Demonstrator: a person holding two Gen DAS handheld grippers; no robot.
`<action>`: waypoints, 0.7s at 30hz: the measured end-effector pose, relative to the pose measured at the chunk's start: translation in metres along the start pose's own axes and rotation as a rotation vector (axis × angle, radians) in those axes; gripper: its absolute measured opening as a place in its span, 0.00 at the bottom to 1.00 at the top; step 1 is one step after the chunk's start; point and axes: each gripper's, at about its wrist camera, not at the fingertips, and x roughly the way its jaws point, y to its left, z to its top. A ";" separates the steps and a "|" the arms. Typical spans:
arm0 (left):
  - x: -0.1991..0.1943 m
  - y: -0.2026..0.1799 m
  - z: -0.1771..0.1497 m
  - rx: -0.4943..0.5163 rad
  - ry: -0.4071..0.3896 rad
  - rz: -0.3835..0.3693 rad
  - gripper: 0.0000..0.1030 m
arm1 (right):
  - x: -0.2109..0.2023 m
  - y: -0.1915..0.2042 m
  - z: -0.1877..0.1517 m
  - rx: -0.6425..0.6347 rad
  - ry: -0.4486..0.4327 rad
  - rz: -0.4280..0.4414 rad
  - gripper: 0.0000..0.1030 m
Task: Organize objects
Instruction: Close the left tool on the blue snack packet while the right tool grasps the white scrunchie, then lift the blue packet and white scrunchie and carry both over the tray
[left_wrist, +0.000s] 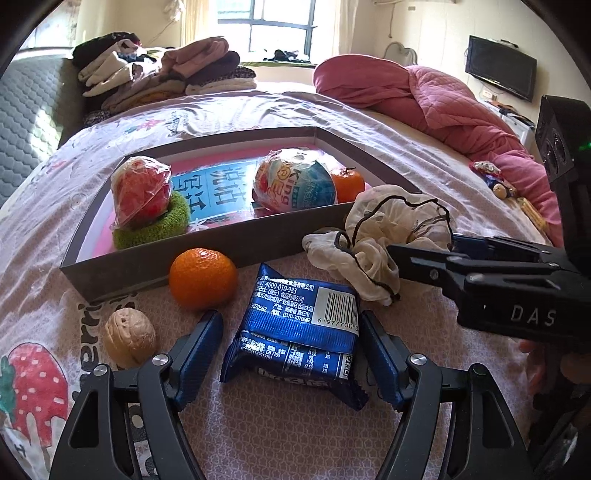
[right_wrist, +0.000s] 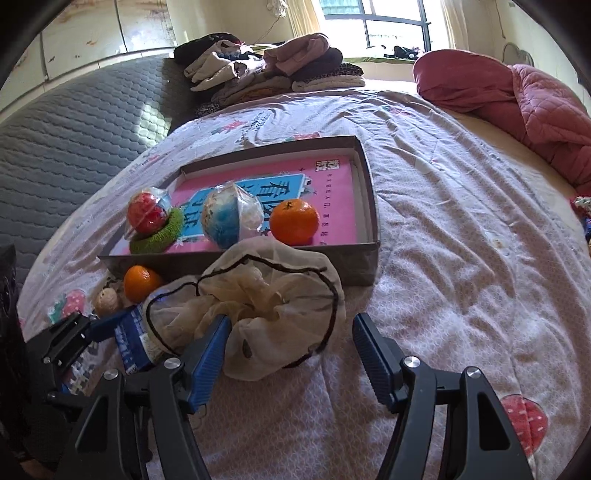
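Note:
A shallow grey box (left_wrist: 155, 273) (right_wrist: 365, 266) lies on the bed. It holds a pink book, a red wrapped ball (left_wrist: 138, 192) on a green scrunchie (left_wrist: 159, 225), a blue-white wrapped ball (left_wrist: 295, 181) and an orange (left_wrist: 347, 182). In front of the box lie another orange (left_wrist: 202, 278), a walnut (left_wrist: 129, 338), a blue snack packet (left_wrist: 295, 325) and a cream scrunchie (left_wrist: 384, 236) (right_wrist: 251, 310). My left gripper (left_wrist: 291, 354) is open with its fingers either side of the packet. My right gripper (right_wrist: 291, 350) is open, its left finger at the cream scrunchie.
The bed has a pink patterned sheet (right_wrist: 461, 240). Folded clothes (left_wrist: 162, 70) are piled at the far end. A red quilt (left_wrist: 443, 103) lies at the right. A grey padded headboard (right_wrist: 66, 147) stands at the left. Small items (left_wrist: 495, 181) lie by the quilt.

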 end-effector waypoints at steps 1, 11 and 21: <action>-0.001 0.000 0.000 -0.003 -0.004 -0.004 0.66 | 0.001 -0.001 0.001 0.010 -0.001 0.014 0.53; -0.004 0.008 -0.001 -0.054 -0.015 -0.046 0.54 | -0.007 -0.004 -0.001 0.039 -0.040 0.085 0.23; -0.015 0.003 -0.005 -0.040 -0.021 -0.022 0.54 | -0.020 0.001 -0.005 -0.002 -0.073 0.061 0.11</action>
